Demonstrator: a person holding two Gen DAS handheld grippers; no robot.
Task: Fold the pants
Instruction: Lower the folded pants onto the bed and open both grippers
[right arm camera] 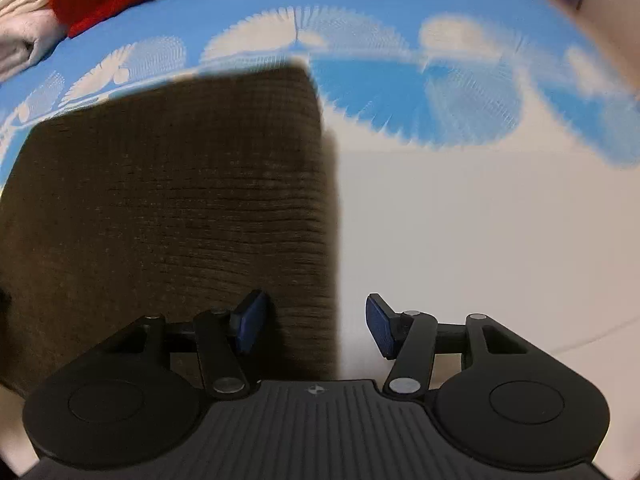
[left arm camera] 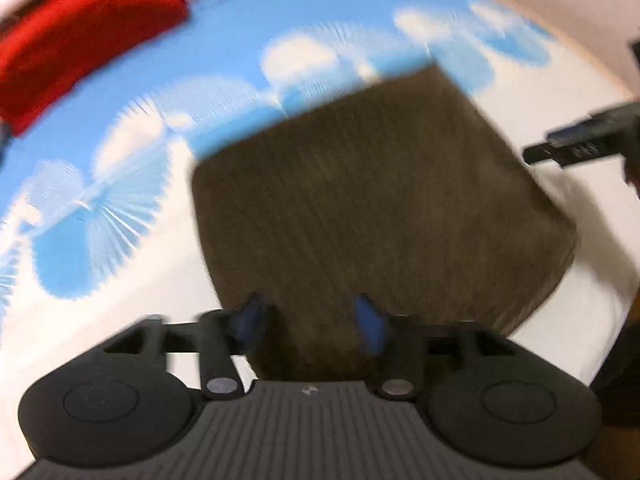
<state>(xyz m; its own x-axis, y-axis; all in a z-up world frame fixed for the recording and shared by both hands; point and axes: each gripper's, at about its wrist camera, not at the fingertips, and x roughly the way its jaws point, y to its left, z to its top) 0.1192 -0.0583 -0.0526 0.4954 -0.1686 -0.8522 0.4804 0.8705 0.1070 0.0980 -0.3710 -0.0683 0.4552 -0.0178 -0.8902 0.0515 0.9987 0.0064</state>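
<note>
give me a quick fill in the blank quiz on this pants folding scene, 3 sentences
1. The folded pants are dark ____ in colour.
2. The folded garment lying at the far left of the bed is ____.
3. The bedsheet has a white and ____ pattern.

Missing words: brown; red; blue

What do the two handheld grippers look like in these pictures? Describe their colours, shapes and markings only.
The left gripper and right gripper look alike: matte black bodies with a ribbed grey-black centre plate bearing a small pale emblem, a large round housing on each side, black linkage bars with silver pivot pins, and blue finger pads. No cables or sleeves show.
</note>
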